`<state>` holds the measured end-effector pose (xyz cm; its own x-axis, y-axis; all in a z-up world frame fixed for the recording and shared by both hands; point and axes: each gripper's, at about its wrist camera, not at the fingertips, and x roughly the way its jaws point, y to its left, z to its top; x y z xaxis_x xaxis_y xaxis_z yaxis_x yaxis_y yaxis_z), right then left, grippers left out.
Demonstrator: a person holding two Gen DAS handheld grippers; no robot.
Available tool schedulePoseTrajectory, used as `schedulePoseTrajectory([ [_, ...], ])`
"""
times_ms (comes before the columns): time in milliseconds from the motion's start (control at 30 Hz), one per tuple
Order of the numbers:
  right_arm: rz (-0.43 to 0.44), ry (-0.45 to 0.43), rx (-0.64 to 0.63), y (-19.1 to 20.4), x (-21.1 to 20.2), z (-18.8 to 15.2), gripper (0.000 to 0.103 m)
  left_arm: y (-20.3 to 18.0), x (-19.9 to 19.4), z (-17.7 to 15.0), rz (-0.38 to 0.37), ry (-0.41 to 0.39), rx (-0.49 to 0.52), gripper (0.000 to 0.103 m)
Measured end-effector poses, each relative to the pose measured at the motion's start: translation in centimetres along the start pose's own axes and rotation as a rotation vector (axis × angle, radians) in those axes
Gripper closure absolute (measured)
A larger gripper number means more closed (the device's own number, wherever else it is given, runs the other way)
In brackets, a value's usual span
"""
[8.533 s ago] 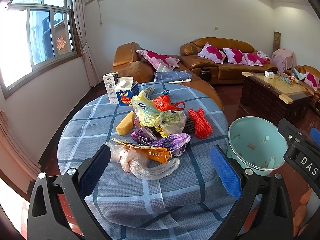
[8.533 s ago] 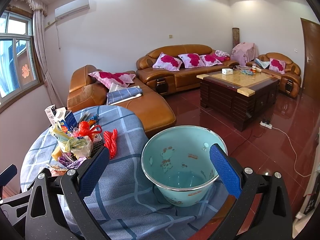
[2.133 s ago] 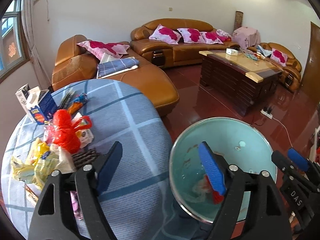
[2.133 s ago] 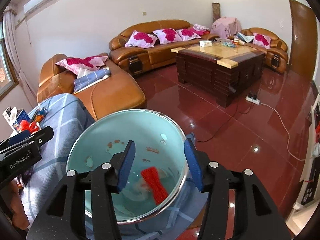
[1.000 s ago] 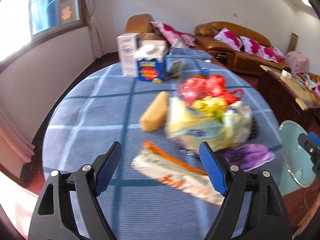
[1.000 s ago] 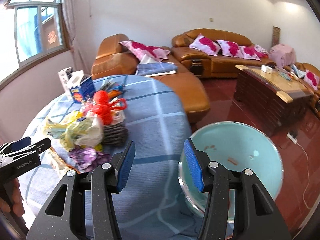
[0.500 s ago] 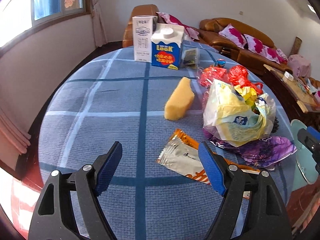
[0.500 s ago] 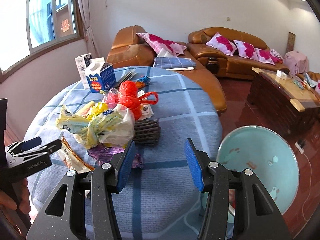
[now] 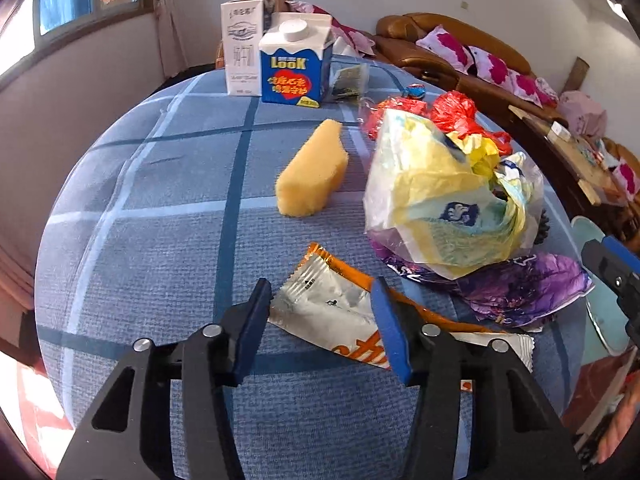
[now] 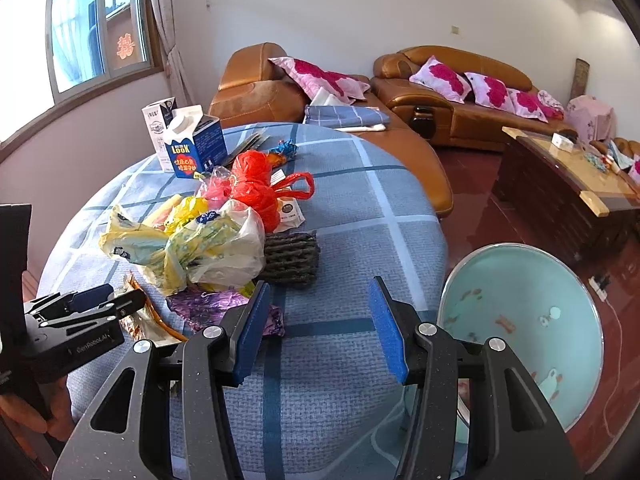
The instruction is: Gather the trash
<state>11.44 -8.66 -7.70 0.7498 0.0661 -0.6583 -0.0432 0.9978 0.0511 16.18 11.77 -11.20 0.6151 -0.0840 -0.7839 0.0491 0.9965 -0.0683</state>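
Observation:
A silver and orange snack wrapper (image 9: 332, 308) lies flat on the blue checked tablecloth (image 9: 160, 208). My left gripper (image 9: 320, 304) is open with its fingers on either side of the wrapper's near end, not closed on it. Beside it lie a purple foil wrapper (image 9: 520, 292), a crumpled yellow-white plastic bag (image 9: 444, 196), a red plastic bag (image 9: 452, 110) and a yellow sponge (image 9: 314, 170). My right gripper (image 10: 316, 308) is open and empty above the cloth, next to the teal enamel basin (image 10: 520, 320) at the table's right edge.
A blue LOOK carton (image 9: 294, 68) and a white carton (image 9: 242, 48) stand at the table's far side. A dark woven pad (image 10: 290, 256) lies by the bags. Brown sofas (image 10: 460, 92) and a wooden coffee table (image 10: 568, 184) stand beyond.
My left gripper has moved down onto the snack wrapper and its fingers have narrowed around it. My right gripper has shifted slightly, the basin sliding further right in view.

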Motion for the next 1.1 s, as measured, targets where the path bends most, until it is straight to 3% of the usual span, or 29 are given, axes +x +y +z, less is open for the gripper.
schedulePoseTrajectory([
  [33, 0.001, -0.001, -0.001, 0.0, 0.0, 0.0, 0.052, 0.0, 0.0, 0.0, 0.001, 0.000, 0.001, 0.055],
  [67, 0.004, -0.004, -0.002, 0.0, -0.1, 0.1, 0.052, 0.0, 0.0, 0.0, 0.011, -0.007, 0.006, 0.078],
  [100, 0.005, -0.006, -0.004, 0.1, -0.1, 0.1, 0.052, 0.1, -0.1, 0.1, 0.015, -0.010, 0.009, 0.082],
  [267, 0.037, -0.028, -0.012, 0.7, -0.3, 1.0, 0.052, 1.6, -0.8, 0.8, 0.000, -0.035, -0.034, 0.086],
  [400, 0.077, -0.025, 0.012, 0.9, 0.7, 2.1, 0.052, 2.9, -2.4, 1.6, 0.048, -0.090, -0.037, 0.086],
  [667, 0.208, 0.062, 0.073, 2.3, 4.6, 3.5, 0.053, 5.6, -5.6, 2.8, 0.115, -0.187, -0.064, 0.087],
  [767, 0.248, 0.092, 0.094, 2.5, 5.5, 3.4, 0.072, 6.2, -6.1, 3.0, 0.127, -0.197, -0.079, 0.088],
  [1033, 0.289, 0.037, 0.082, 2.3, 3.4, 3.4, 0.091, 6.4, -6.6, 3.0, 0.134, -0.207, -0.093, 0.088],
  [1067, 0.292, 0.020, 0.081, 2.2, 2.8, 3.4, 0.102, 6.3, -6.9, 2.9, 0.136, -0.213, -0.093, 0.088],
  [1100, 0.294, 0.007, 0.079, 2.2, 2.2, 3.4, 0.102, 6.2, -7.2, 2.9, 0.137, -0.219, -0.093, 0.088],
])
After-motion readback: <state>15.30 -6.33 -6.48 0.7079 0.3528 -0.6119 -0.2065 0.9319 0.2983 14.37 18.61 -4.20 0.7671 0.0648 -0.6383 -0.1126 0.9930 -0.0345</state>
